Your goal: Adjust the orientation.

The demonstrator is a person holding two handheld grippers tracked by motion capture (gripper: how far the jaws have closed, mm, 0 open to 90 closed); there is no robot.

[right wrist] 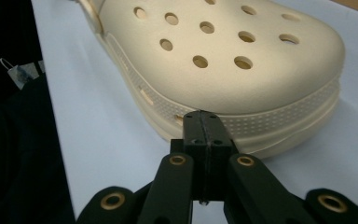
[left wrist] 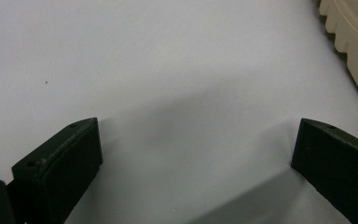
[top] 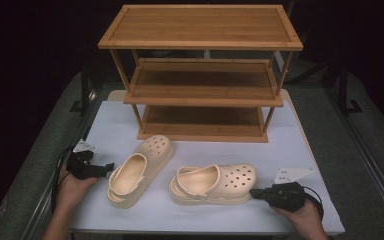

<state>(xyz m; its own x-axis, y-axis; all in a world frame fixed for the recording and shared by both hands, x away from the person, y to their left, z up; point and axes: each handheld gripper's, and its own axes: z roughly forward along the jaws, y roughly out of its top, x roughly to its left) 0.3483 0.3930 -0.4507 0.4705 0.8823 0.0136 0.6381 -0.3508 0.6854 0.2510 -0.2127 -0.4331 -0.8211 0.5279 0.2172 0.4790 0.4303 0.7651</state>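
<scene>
Two cream clogs with holes in the toes lie on the white table (top: 290, 145). The left clog (top: 140, 170) points up and to the right; the right clog (top: 214, 183) lies sideways with its toe to the right. My left gripper (top: 107, 167) rests at the heel side of the left clog, jaws wide open over bare tabletop (left wrist: 182, 93), with the clog's ridged sole edge (left wrist: 349, 37) at the upper right. My right gripper (top: 254, 192) sits at the right clog's toe (right wrist: 223, 56), its jaws (right wrist: 208, 122) shut together with nothing between them, tips close to the sole rim.
A three-tier wooden shoe rack (top: 202, 75) stands at the back of the table, its shelves bare. Dark floor and stand legs surround the table. A grey plate (top: 292, 174) rides above my right gripper.
</scene>
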